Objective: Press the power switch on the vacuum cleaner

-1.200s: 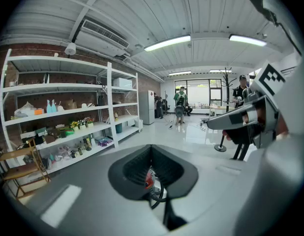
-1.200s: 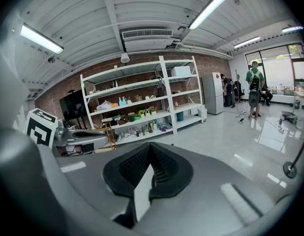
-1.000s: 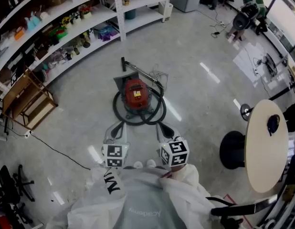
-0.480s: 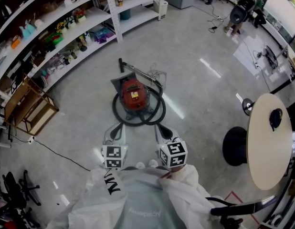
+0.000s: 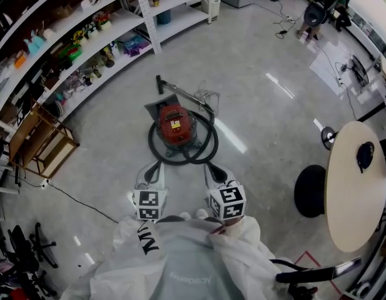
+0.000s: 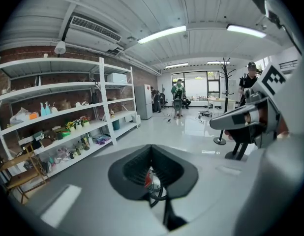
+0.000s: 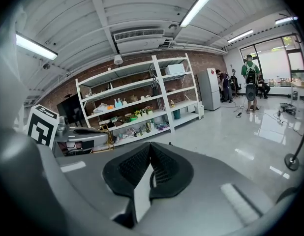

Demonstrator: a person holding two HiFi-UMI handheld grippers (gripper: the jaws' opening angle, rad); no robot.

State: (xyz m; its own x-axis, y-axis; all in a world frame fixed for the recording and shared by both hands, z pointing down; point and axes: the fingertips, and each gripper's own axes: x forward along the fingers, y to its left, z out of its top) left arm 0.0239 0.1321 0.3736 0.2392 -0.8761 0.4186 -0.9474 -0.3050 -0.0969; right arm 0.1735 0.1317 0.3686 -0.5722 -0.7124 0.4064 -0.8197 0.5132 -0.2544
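Evidently nothing is pressed yet: left gripper and right gripper, jaws together and empty, hang short of the vacuum cleaner at twelve o'clock.

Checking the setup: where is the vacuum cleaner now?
In the head view, the red vacuum cleaner stands on the floor at centre, ringed by its black hose, ahead of the left tool and right tool.

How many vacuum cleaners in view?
1. The red vacuum cleaner stands on the floor, its black hose looped round it. The shelves may hide others.
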